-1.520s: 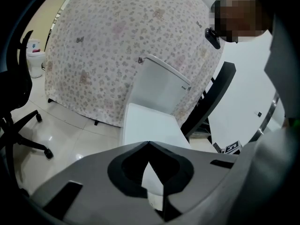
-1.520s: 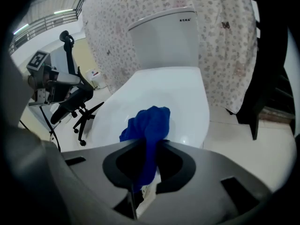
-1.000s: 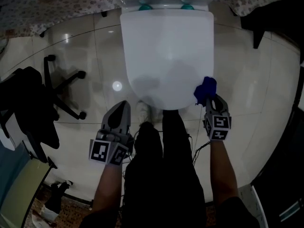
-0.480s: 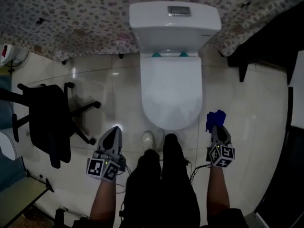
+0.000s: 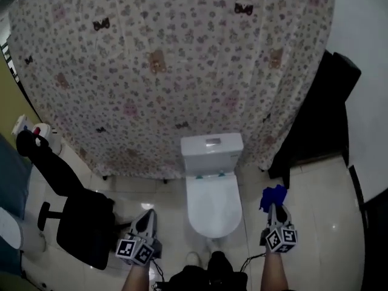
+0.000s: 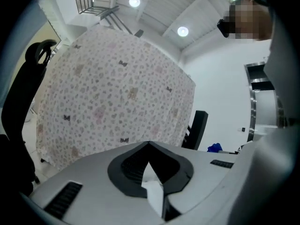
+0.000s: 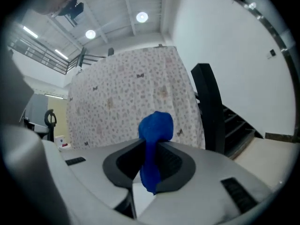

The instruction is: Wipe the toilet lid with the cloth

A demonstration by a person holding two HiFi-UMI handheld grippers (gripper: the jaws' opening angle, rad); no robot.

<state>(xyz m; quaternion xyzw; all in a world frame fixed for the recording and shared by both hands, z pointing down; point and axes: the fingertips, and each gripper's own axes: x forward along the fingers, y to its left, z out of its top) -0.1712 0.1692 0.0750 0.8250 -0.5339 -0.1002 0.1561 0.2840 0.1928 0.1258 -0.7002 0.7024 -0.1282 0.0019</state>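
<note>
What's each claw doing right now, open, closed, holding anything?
Left claw: closed, nothing in it.
Right claw: closed on the blue cloth.

The cloth [image 7: 153, 139] in the right tongs [image 5: 276, 211] is a plain, strong blue. Those and the left tongs [image 5: 147, 216] are pale grey with black inner pads [image 6: 136, 165] and black-and-white square markers [image 5: 134, 251]. Between the two tongs the toilet lid [image 5: 211, 208] is plain white, like the tank [image 5: 212, 152] beyond it, with two small teal spots at the hinge [image 5: 209, 176]. Further ahead hangs a cream curtain [image 5: 182, 65] strewn with small pinkish flowers, brownish bears and dark bows. The floor [image 5: 315, 193] is glossy off-white tile. Left of the left tongs is a black chair [image 5: 79, 223].
</note>
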